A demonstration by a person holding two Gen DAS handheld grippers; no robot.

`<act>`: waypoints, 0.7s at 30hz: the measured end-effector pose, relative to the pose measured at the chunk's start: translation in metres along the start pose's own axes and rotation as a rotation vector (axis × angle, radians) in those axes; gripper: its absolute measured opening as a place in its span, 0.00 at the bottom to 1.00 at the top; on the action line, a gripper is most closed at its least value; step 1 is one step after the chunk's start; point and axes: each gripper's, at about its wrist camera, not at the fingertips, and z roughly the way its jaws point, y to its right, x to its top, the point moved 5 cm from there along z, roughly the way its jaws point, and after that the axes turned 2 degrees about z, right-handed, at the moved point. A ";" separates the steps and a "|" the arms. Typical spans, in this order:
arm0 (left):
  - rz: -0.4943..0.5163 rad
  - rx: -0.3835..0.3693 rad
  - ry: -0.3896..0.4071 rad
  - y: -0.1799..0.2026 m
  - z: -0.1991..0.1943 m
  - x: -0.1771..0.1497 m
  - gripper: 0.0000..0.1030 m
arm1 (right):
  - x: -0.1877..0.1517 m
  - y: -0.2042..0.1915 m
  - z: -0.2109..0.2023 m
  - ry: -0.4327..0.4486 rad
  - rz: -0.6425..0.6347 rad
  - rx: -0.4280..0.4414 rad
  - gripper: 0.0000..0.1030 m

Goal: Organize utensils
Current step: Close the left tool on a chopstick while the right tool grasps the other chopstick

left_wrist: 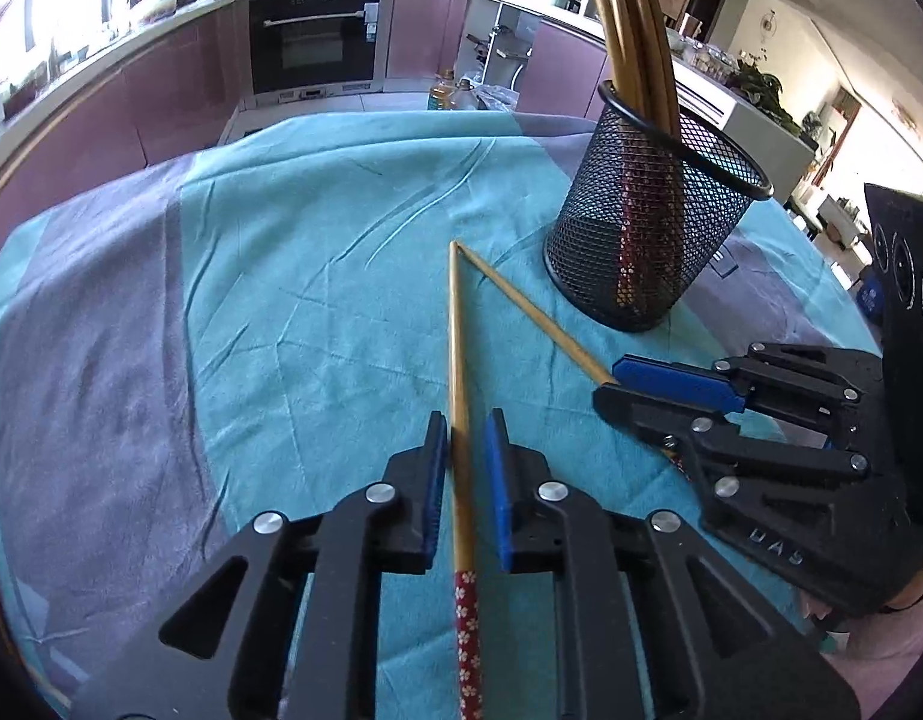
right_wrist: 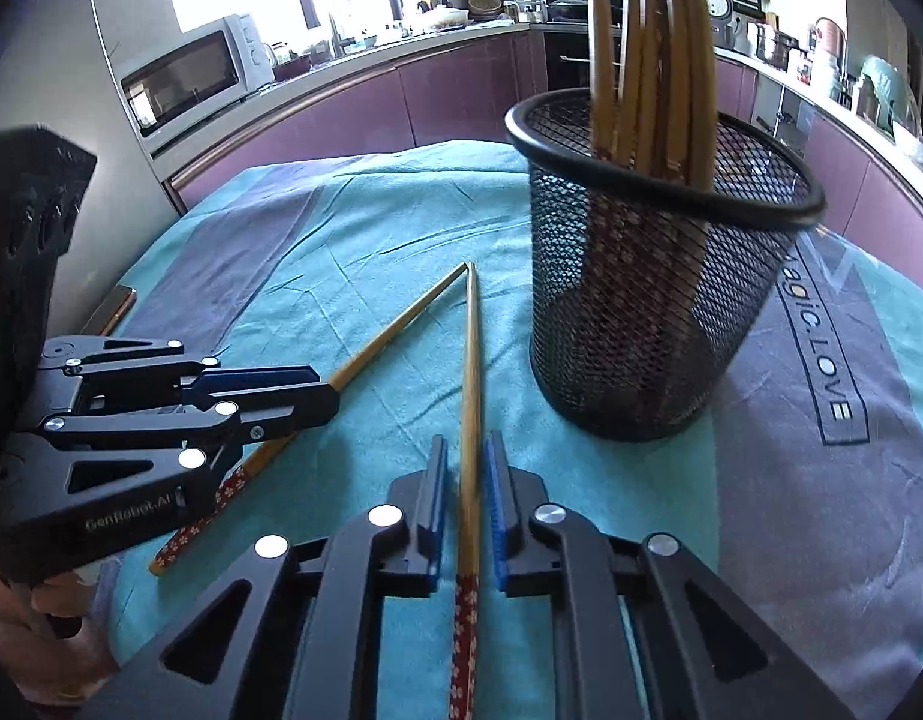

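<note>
A: Looking along the left gripper (left_wrist: 466,438) first. Clamping the blue pads on a long bamboo chopstick with a red flowered handle (left_wrist: 459,396), tip resting on the wrinkled teal cloth (left_wrist: 293,276).

B: Seeing the right gripper (left_wrist: 617,387) off to the side, pinched shut on a second bamboo chopstick (left_wrist: 539,318). Tips nearly meeting in a V, just beside the black wire-mesh cup (left_wrist: 653,228).

A: Already holding several bamboo chopsticks (left_wrist: 635,42) upright in that cup.

B: Switching to the right wrist view. Same story mirrored: right gripper (right_wrist: 468,462) squeezing its flowered chopstick (right_wrist: 470,372), mesh cup (right_wrist: 659,276) standing close ahead and to the right.

A: Left gripper (right_wrist: 323,396) lying low over the cloth (right_wrist: 353,228), gripping its chopstick (right_wrist: 401,324) mid-shaft, red handle end (right_wrist: 191,534) sticking out behind.

B: Judging this as the pick-up step, both grasps apparently secured, nothing lifted yet.

A: Probably needing a lift next, then tilting each stick upright and steering it over the rim.

B: Watching for a clash with the sticks already crowding the cup.
</note>
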 end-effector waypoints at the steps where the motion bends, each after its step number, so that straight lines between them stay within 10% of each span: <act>1: 0.003 0.003 -0.001 0.000 0.001 0.001 0.13 | 0.001 0.000 0.001 0.001 -0.001 -0.001 0.13; 21: -0.035 0.012 0.015 -0.003 0.003 0.007 0.07 | 0.002 0.024 -0.010 0.035 0.110 0.055 0.05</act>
